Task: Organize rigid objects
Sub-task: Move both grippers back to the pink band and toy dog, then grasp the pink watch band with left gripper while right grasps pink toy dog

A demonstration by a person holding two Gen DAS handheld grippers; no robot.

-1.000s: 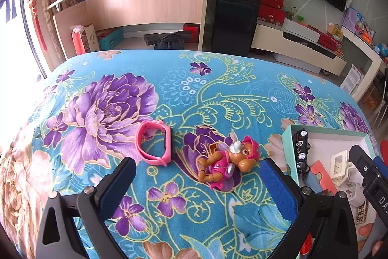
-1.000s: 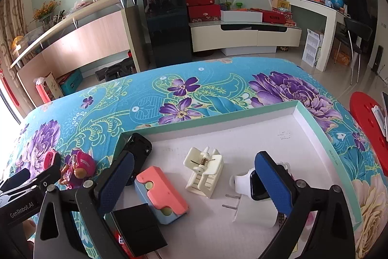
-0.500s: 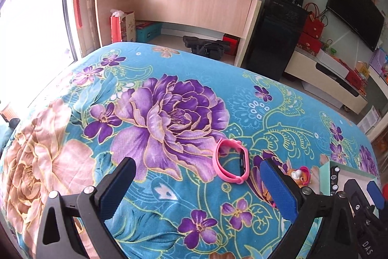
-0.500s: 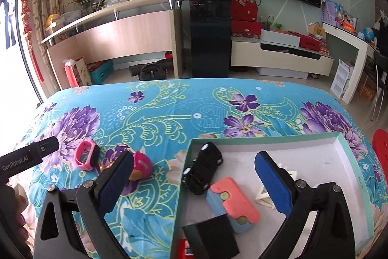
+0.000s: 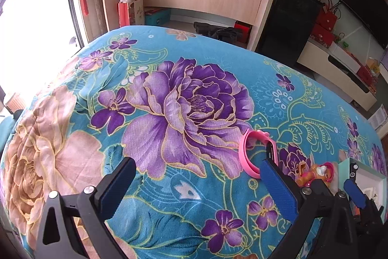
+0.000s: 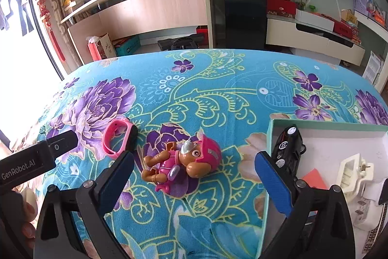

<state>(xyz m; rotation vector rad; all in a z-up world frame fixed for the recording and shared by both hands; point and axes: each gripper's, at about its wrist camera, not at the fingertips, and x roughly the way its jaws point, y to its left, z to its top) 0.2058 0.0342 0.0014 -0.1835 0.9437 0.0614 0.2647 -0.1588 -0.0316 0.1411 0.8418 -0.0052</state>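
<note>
1. You held the right gripper (image 6: 194, 176) spread and empty, framing the puppy figure (image 6: 181, 162) for a pickup.
2. Your left gripper (image 5: 194, 183) hung wide apart, empty, near the pink band (image 5: 252, 152).
3. The tray (image 6: 269, 135) waited just beside.

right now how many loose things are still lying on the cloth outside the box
2: a pink rubbery wristband on the purple flower print, and a pink-helmeted brown toy pup right of it, beside the white shallow box. None seem hidden.
</note>
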